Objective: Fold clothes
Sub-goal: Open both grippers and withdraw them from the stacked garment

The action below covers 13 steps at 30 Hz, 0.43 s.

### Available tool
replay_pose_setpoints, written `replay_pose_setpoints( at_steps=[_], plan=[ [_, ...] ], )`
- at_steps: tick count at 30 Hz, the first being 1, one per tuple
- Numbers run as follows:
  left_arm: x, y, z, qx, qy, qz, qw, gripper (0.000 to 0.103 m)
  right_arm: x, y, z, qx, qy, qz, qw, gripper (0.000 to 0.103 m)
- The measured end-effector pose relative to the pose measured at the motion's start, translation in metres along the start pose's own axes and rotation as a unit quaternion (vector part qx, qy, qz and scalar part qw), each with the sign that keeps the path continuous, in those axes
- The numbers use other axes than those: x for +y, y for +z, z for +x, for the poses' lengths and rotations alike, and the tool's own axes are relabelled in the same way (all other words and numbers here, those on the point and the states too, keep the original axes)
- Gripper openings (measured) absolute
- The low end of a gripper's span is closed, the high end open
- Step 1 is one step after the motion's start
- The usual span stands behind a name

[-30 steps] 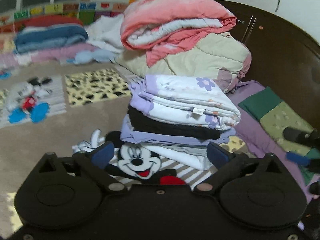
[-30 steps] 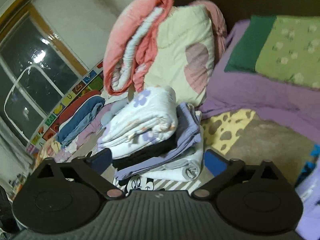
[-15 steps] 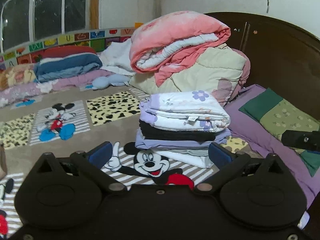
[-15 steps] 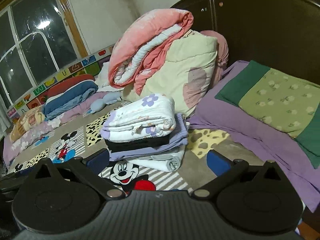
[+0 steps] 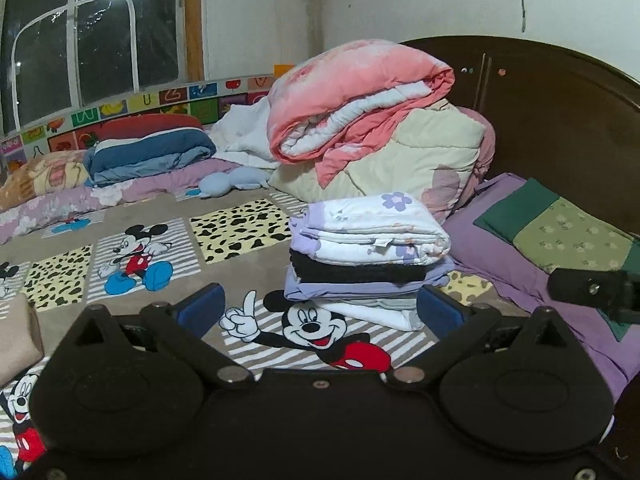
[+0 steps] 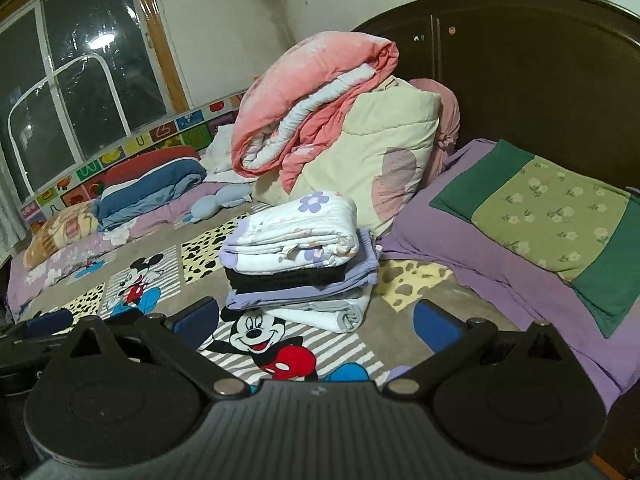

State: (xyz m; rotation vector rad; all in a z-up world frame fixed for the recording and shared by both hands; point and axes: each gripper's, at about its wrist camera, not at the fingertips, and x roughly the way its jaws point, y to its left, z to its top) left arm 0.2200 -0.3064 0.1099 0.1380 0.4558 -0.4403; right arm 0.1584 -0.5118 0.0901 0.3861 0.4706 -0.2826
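Observation:
A stack of folded clothes (image 5: 368, 256) sits on the Mickey Mouse blanket (image 5: 152, 256): a white floral piece on top, then a black one, a lilac one and a white one at the bottom. It also shows in the right wrist view (image 6: 300, 264). My left gripper (image 5: 320, 310) is open and empty, held back from the stack. My right gripper (image 6: 316, 320) is open and empty, also short of the stack. Part of the right gripper shows at the right edge of the left wrist view (image 5: 592, 288).
A pile of pink and cream quilts (image 5: 372, 128) lies behind the stack. A purple sheet with a green pillow (image 6: 552, 216) lies to the right, before a dark headboard (image 6: 520, 68). Folded bedding (image 5: 148, 152) lies under the window. A beige cloth (image 5: 16, 344) lies at the left edge.
Both grippers have pulled back and away from the stack, which now looks smaller and farther. Both stay open and empty.

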Motion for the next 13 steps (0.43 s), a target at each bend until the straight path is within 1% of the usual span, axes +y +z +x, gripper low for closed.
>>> replay_pose_setpoints(
  at_steps=[13],
  plan=[
    [-0.003,-0.01,-0.013,0.013,-0.016,-0.003,0.9998,0.103,0.007,-0.017,-0.016,0.007,0.009,0.002,1.0,0.103]
  ],
)
